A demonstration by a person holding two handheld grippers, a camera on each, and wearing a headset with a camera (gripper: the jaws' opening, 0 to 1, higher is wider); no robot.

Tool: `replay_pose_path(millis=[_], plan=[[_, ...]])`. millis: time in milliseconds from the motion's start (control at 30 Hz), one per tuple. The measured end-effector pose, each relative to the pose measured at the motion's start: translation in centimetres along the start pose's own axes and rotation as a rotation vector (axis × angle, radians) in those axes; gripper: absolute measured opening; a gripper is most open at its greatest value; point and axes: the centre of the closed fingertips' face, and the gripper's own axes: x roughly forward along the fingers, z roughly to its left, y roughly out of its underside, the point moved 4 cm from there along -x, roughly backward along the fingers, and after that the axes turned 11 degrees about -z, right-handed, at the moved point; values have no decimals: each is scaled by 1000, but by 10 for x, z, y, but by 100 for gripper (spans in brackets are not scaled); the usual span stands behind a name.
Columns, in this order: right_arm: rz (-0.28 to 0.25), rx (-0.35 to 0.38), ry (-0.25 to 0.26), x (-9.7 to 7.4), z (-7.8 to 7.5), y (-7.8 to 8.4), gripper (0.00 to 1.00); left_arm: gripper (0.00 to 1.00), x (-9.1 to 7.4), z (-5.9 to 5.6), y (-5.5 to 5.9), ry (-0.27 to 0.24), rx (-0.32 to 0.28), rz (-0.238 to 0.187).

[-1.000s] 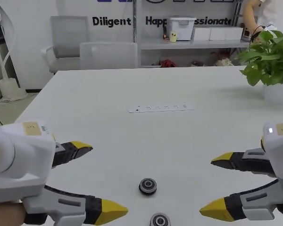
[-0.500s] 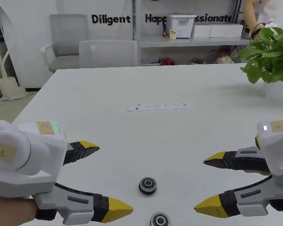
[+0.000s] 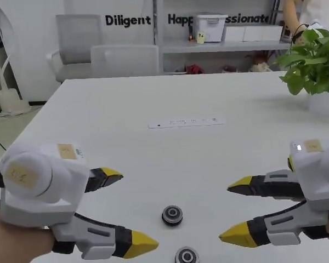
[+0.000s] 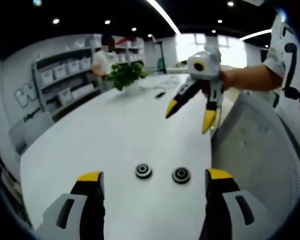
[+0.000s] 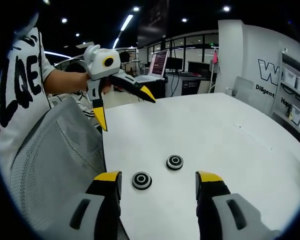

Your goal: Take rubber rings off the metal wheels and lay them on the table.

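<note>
Left gripper (image 3: 137, 208) and right gripper (image 3: 226, 212), jaws of both spread wide and empty, slightly closer together than a second ago, flanking farther wheel (image 3: 172, 215) and nearer wheel (image 3: 186, 256) on the white table (image 3: 153, 98), black rubber rings (image 3: 164, 217) seemingly on both, first grab likely imminent.
</note>
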Motion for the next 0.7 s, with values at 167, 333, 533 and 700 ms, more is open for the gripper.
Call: replay_pose_path(millis=[167, 333, 533, 700], plan=[[0, -18, -21, 4, 0, 0, 57, 83, 5, 0, 2, 9, -2, 8], [-5, -15, -35, 7, -3, 2, 57, 83, 9, 0, 3, 18, -2, 10], [9, -19, -51, 10, -5, 8, 56, 83, 15, -1, 4, 34, 2, 15], [16, -24, -65, 11, -7, 12, 55, 82, 20, -2, 5, 48, 1, 19]])
